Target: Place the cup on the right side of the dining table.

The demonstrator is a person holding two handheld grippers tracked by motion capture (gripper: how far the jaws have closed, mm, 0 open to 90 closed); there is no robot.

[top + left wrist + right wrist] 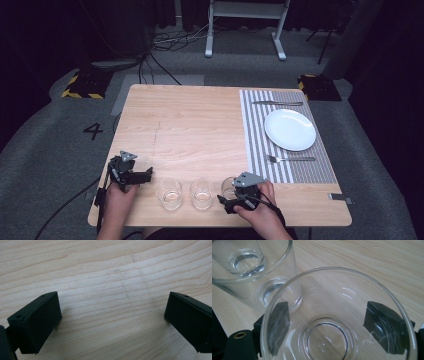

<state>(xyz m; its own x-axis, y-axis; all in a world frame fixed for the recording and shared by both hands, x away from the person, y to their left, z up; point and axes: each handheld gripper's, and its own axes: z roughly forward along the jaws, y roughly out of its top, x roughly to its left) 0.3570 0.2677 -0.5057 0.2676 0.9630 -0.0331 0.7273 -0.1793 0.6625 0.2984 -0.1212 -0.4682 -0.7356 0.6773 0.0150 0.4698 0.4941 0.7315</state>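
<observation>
Three clear empty glasses stand in a row near the front edge of the wooden table (190, 125): a left glass (171, 194), a middle glass (202, 193) and a right glass (228, 186). My right gripper (231, 196) holds the right glass (329, 340) between its jaws, one black pad against each side of it. The middle glass (247, 262) stands close beside it. My left gripper (144, 175) rests left of the row. In the left gripper view its jaws (112, 315) are wide open over bare wood.
A grey striped placemat (260, 135) covers the table's right side and carries a white plate (290, 129), a knife (277, 103) beyond it and a fork (290, 159) in front. A small grey tag (340, 197) lies at the right front edge.
</observation>
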